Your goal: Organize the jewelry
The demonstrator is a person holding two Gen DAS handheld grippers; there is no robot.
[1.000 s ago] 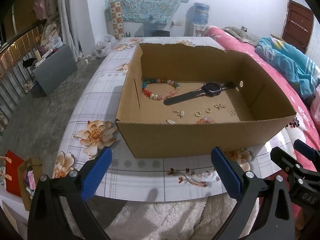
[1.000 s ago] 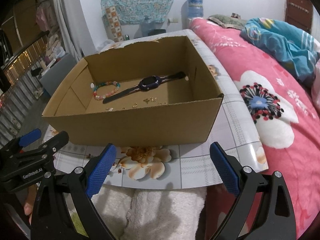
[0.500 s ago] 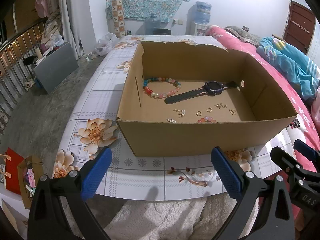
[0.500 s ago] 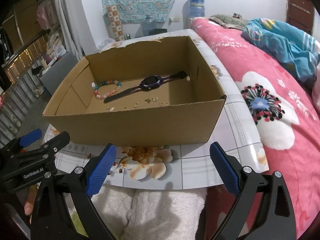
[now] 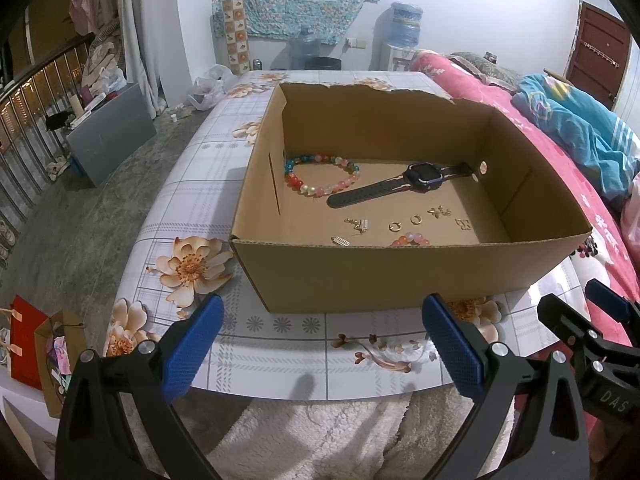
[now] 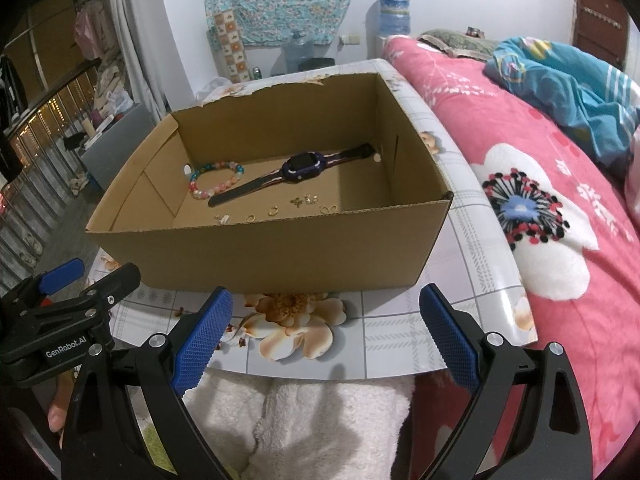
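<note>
Where legible, "GenRobot.AI" on left gripper [image 6: 60, 280]

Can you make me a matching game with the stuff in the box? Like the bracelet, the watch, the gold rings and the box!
Things:
1. bracelet
2. watch
3. gold rings
4. box

Descriptions:
A. brown cardboard, top open
B. tiny, near the front wall
C. many-coloured beads, by the left wall
D. dark strap, lying flat in the middle

Pairs: 1-C, 2-D, 3-B, 4-A
</note>
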